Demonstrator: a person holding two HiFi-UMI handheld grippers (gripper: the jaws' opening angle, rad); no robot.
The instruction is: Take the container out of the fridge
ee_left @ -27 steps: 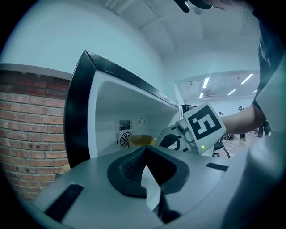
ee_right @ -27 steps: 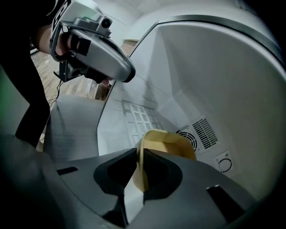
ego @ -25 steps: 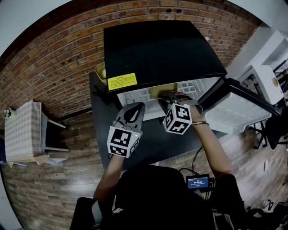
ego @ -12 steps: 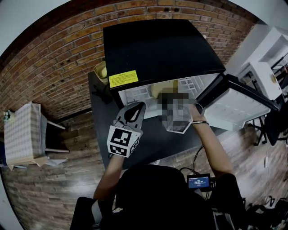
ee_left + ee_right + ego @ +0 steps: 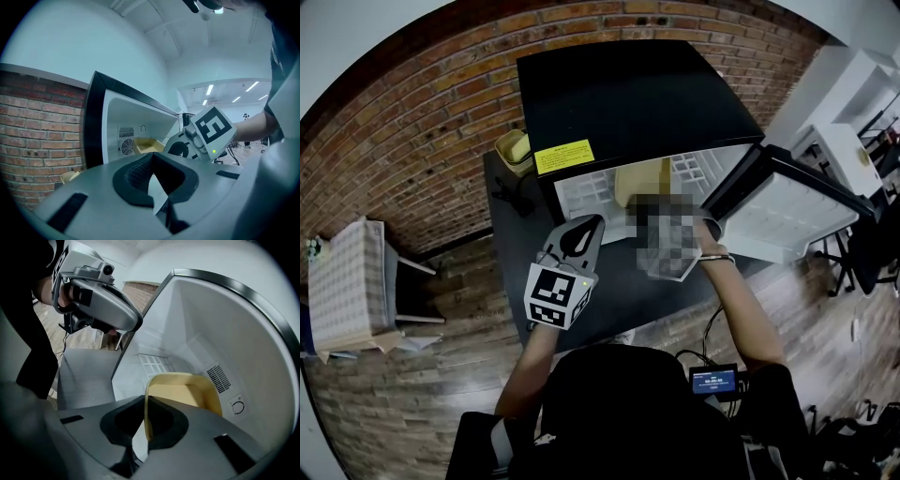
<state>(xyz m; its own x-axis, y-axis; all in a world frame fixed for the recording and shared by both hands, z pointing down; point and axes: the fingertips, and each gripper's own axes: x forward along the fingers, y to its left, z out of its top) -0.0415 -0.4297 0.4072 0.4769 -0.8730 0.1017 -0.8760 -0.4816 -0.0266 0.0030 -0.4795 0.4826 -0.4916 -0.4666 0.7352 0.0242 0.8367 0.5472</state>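
Note:
A black mini fridge [image 5: 628, 94] stands on a dark table [image 5: 619, 295], its door [image 5: 787, 211] swung open to the right. Inside, a shallow yellow container [image 5: 642, 178] rests on the white floor of the fridge. In the right gripper view the container [image 5: 187, 392] lies just ahead, and my right gripper [image 5: 146, 401] is shut on its near rim. A mosaic patch covers the right gripper [image 5: 666, 234] in the head view. My left gripper [image 5: 579, 228] hovers over the table in front of the fridge, left of the right one, shut on nothing [image 5: 152, 157].
A second pale yellow tub [image 5: 514, 147] sits on the table left of the fridge. A chair with a checked cloth [image 5: 342, 281] stands at far left on the wood floor. White shelving [image 5: 853, 122] is beyond the open door.
The right gripper has shifted slightly up toward the fridge opening, and more of the white interior and the container shows. The left gripper has stayed put.

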